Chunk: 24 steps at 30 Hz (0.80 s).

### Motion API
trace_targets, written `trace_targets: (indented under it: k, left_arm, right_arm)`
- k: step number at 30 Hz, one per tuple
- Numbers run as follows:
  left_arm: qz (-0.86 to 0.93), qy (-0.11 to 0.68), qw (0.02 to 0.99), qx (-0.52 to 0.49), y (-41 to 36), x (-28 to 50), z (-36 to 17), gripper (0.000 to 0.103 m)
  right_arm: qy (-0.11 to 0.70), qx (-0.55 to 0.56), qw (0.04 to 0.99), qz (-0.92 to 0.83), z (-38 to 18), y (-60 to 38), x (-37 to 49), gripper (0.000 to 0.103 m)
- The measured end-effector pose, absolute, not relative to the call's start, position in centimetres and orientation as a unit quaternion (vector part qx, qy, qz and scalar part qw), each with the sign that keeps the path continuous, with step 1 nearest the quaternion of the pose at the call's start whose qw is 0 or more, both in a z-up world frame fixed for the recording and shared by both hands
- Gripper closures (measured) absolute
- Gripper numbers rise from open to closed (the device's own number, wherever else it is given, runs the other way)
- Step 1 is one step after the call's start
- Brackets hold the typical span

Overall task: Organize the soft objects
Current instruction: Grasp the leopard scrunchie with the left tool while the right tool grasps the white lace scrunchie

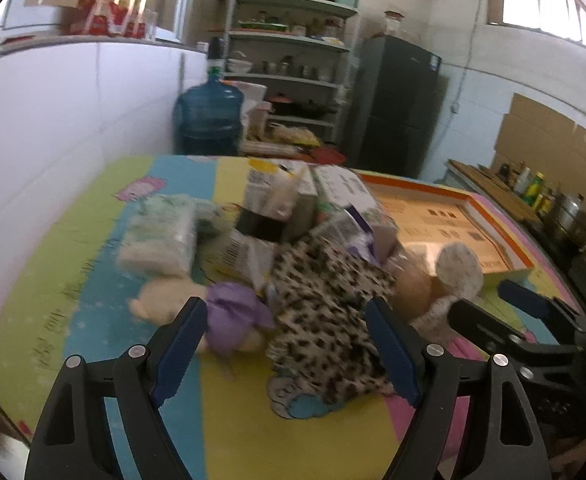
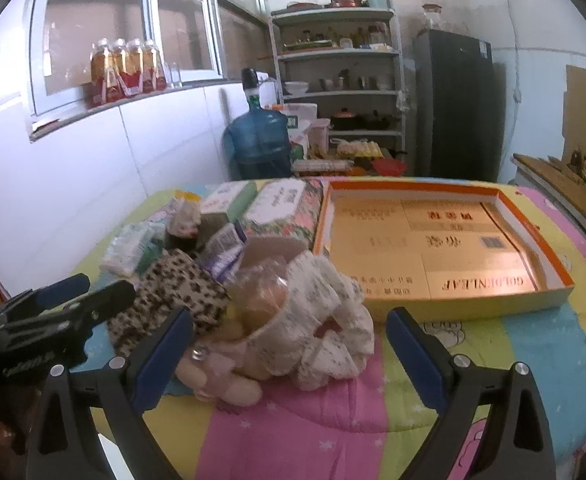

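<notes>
On striped mat [image 2: 513,344]: leopard-print cloth [image 1: 329,312], floral white cloth [image 2: 325,320]; left gripper [image 1: 285,344], right gripper [image 2: 289,354], jaws spread, grasping nothing.

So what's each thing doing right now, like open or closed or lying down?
left gripper: open, holding nothing
right gripper: open, holding nothing
orange box: open, nothing inside
leopard-print cloth: crumpled on the mat
doll in floral dress: lying down
tissue pack: sealed, lying flat
water jug: upright
</notes>
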State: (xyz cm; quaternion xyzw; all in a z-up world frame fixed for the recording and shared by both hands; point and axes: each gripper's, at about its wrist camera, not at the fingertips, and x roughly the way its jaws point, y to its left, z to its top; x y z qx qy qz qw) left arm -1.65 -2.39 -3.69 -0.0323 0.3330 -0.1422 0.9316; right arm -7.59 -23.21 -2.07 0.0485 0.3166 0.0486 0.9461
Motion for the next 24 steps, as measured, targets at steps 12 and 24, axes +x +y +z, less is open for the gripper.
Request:
trace_targets:
  k: [12,24]
  left_arm:
    - [-0.189,0.372,0.907,-0.062,-4.2,-0.4,-6.6,0.076]
    - [-0.197,0.324,0.923,-0.059,-3.5,-1.9,-4.0,0.083]
  right_arm:
    - [0.349,0.073,0.930,0.084,-4.8,-24.1,-6.4,0.064]
    - [0.323,0.096,0.936,0.099,-3.7,-25.3,-7.3,0.092]
